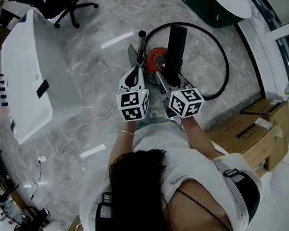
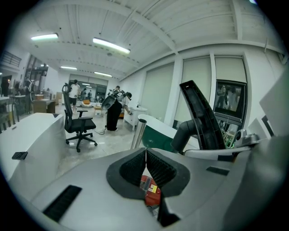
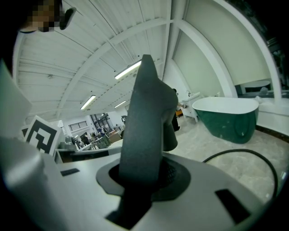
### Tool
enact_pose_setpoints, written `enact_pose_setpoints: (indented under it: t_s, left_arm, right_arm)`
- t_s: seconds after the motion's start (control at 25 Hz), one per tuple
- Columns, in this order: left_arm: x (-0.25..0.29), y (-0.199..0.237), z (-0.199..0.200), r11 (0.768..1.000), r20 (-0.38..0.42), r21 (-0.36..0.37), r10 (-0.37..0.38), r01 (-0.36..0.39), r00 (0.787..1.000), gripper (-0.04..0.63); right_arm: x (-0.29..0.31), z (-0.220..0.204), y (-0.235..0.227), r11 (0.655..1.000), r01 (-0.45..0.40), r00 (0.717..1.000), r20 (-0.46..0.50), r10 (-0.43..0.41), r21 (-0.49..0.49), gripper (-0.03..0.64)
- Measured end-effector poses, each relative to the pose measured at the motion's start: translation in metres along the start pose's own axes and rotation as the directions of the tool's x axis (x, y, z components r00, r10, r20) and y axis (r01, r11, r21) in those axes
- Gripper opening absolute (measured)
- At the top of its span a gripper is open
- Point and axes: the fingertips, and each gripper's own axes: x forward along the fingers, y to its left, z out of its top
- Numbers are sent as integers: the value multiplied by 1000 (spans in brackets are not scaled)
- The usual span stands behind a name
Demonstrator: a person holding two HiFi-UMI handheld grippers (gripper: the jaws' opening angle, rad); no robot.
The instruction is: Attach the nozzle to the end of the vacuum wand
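The right claw point(image 3: 145, 176) clamps the black nozzle point(image 3: 145, 117), held just beside the upright chrome wand point(image 1: 142, 38). The left claw point(image 2: 146, 158) is pinched shut, empty. Unsteadied, the wand may tip or dodge the nozzle's socket.

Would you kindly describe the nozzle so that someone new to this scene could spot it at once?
On the grey marble floor, a black hose loops beside a red vacuum body. There the right gripper clamps the nozzle, a long matt black piece. Unlike the thin shiny metal wand standing to its left, it is dark, broad and held.
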Motion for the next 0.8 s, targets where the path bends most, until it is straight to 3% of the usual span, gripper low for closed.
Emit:
enact_pose_setpoints:
  t_s: [0.24, 0.8]
  left_arm:
    - [10, 10, 10, 1000, 24, 6, 8, -9, 1000, 3]
    - [50, 33, 18, 997, -26, 56, -44, 46, 999, 5]
  right_arm:
    - [11, 10, -2, 1000, -5, 1000, 5, 5, 8, 97]
    - [43, 42, -5, 999, -24, 998, 52, 22, 24, 97]
